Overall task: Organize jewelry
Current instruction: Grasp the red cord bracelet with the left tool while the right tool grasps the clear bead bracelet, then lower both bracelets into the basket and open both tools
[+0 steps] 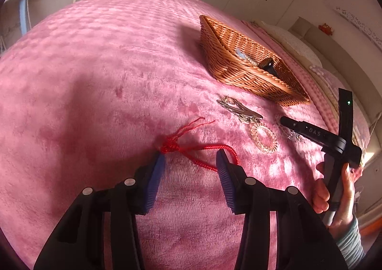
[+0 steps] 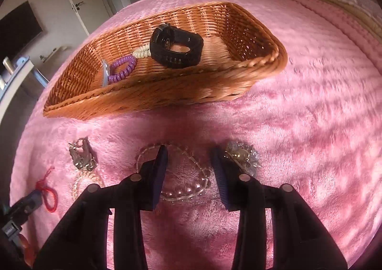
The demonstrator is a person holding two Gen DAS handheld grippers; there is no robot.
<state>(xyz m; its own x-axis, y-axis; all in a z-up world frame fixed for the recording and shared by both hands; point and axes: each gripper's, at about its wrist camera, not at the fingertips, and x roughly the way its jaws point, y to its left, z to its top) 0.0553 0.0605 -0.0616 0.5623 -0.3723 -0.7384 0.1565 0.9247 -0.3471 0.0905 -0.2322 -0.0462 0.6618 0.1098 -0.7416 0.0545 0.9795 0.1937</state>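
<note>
A red cord bracelet lies on the pink blanket, its knot by my left gripper's left pad and its loop by the right pad. The jaws are apart around it, and no pad presses on it. In the right wrist view a clear bead bracelet lies between and under the fingers of my right gripper, which is open. A silvery crystal ornament sits just right of its right finger. The wicker basket behind holds a black watch, a purple coil tie and a cream coil tie.
Silver hair clips and a clear peach coil tie lie between the red cord and the basket. A hand holds the right gripper at the right. Pillows edge the bed at the far right.
</note>
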